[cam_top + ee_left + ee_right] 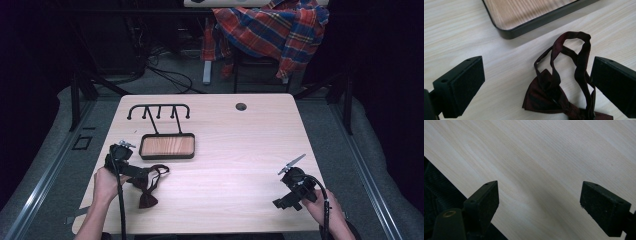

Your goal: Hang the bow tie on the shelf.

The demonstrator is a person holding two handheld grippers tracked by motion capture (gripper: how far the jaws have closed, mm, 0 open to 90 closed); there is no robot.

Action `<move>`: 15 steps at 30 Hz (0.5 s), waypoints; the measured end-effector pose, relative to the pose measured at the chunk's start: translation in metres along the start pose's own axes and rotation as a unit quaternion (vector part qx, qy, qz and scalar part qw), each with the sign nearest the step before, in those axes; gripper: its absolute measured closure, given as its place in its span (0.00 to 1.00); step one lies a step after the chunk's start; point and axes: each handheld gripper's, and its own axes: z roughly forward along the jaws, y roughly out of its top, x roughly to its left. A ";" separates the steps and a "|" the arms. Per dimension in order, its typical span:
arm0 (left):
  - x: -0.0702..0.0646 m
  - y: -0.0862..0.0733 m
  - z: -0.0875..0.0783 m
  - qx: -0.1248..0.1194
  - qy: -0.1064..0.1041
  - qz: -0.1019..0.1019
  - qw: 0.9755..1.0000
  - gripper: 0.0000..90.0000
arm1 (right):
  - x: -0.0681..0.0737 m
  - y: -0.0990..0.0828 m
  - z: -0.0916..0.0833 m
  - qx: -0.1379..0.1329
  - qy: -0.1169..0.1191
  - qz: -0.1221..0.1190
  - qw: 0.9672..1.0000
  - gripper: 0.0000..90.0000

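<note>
Your table (235, 150) is light wood w/ a round hole (241, 106) near its far edge; behind it a plaid shirt (270, 30) hangs over a chair. On the far-left part of the table lies a black rack (159, 114) w/ hooked ends, its stem running to a black-rimmed tray (167, 146) w/ wood-grain floor. Your left forearm enters at bottom left of the high view, hand (106, 182) wrapped round the left gripper (537, 82), which points toward table centre, just near-side of the tray. Your right hand (320, 202) sits near the table's near-right corner, well apart from everything else, holding the right gripper (539, 202) angled down over bare table close to the edge. Left gripper: released, jaws spread wide. In the left gripper view a dark red bow tie (554, 97) lies flat on the table between the jaws, nearer the jaw at right; its strap (574, 50) loops out toward the tray corner, and one run of strap lies just beside that jaw's pad; contact can't be told. The other jaw stands apart from the tie. Right gripper: released too, jaws wide, bare wood between them in the right gripper view, w/ the table edge crossing at lower left.
</note>
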 end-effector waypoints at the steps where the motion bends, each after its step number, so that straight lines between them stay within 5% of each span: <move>1: 0.000 0.002 0.004 0.006 0.005 0.003 1.000 0.00 | 0.000 0.000 -0.001 0.003 -0.001 -0.004 1.000 0.17; 10: -0.003 0.011 0.017 0.027 0.015 0.010 0.999 0.01 | -0.001 -0.002 0.000 -0.007 0.001 0.001 1.000 0.17; 15: -0.007 0.013 0.021 0.039 0.008 0.036 0.999 0.18 | 0.000 -0.001 0.000 -0.007 0.003 0.000 1.000 0.17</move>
